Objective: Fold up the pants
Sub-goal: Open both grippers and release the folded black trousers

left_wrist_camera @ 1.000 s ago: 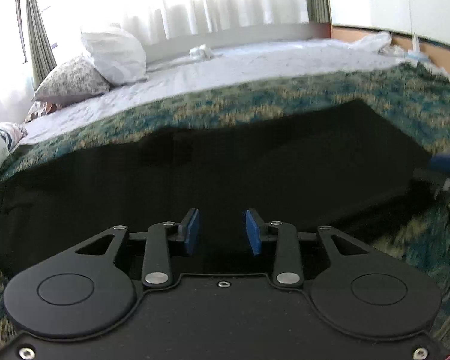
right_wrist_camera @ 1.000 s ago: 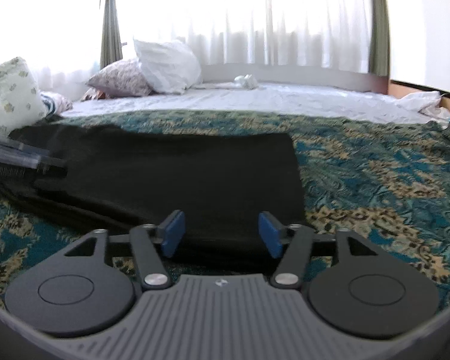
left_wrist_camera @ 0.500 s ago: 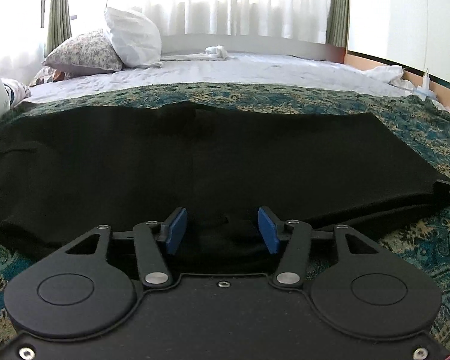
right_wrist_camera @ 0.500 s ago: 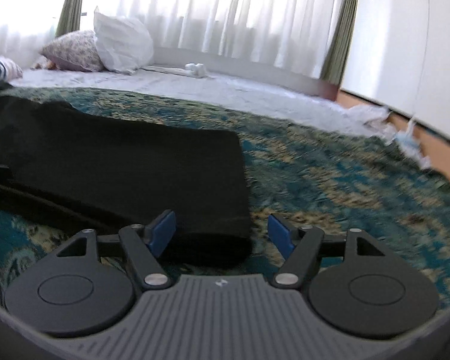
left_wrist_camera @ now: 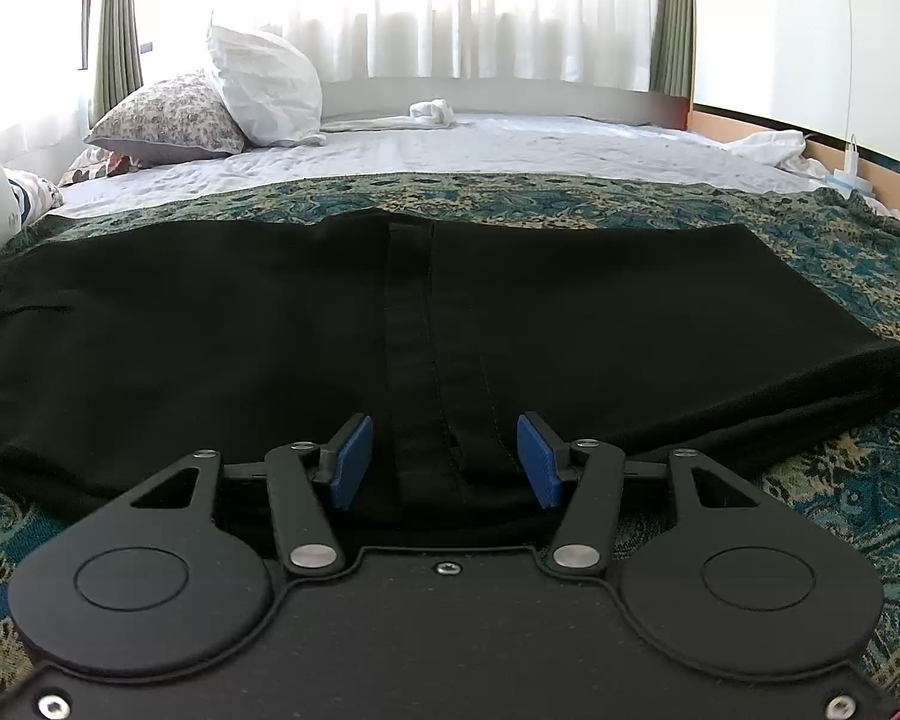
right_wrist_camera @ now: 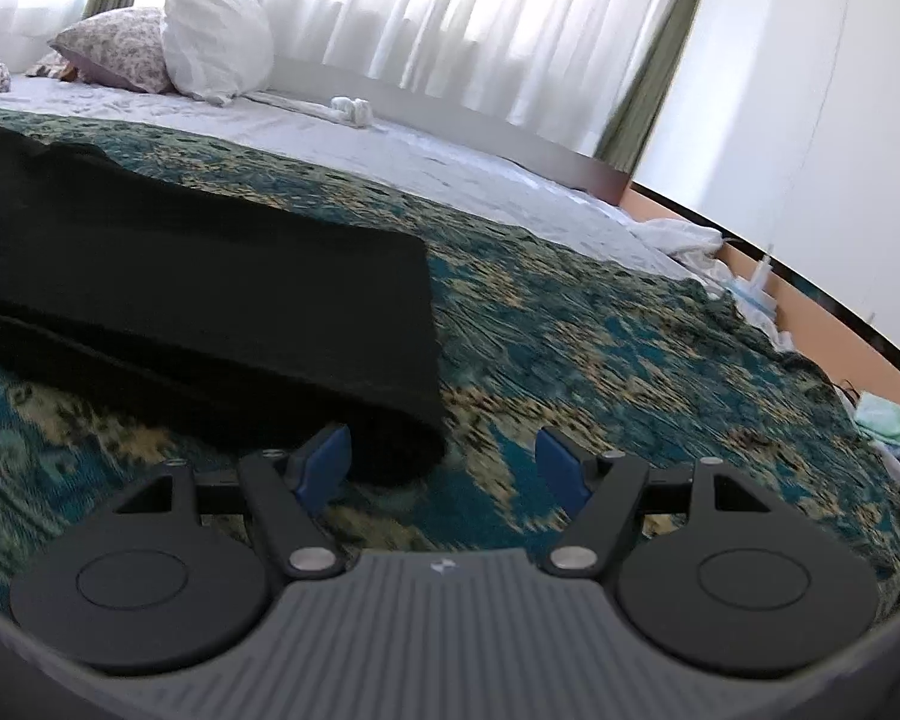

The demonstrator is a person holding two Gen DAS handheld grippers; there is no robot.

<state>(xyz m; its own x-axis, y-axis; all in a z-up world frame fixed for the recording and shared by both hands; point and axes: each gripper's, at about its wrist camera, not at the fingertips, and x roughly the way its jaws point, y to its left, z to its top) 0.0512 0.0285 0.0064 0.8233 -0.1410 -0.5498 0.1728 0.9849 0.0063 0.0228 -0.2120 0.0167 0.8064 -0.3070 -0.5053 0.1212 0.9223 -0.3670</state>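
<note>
Black pants (left_wrist_camera: 222, 324) lie folded lengthwise on a teal patterned bedspread (left_wrist_camera: 858, 264). A flat black strip (left_wrist_camera: 411, 348) runs down their middle toward me. My left gripper (left_wrist_camera: 444, 462) is open and empty, low over the near edge of the pants, with the strip between its blue pads (left_wrist_camera: 351, 462). In the right wrist view the pants (right_wrist_camera: 210, 294) end at a folded corner. My right gripper (right_wrist_camera: 444, 468) is open and empty, just in front of that corner, over the bedspread (right_wrist_camera: 630, 360).
A white pillow (left_wrist_camera: 264, 90) and a flowered pillow (left_wrist_camera: 168, 114) lean at the far left of the white sheet (left_wrist_camera: 510, 144). A small white cloth (left_wrist_camera: 432, 111) lies by the window. Crumpled white items (right_wrist_camera: 684, 240) sit at the bed's right edge.
Both grippers have opened wider. The left has squared up to the pants' near edge. The right has swung to the right, past the folded end of the pants.
</note>
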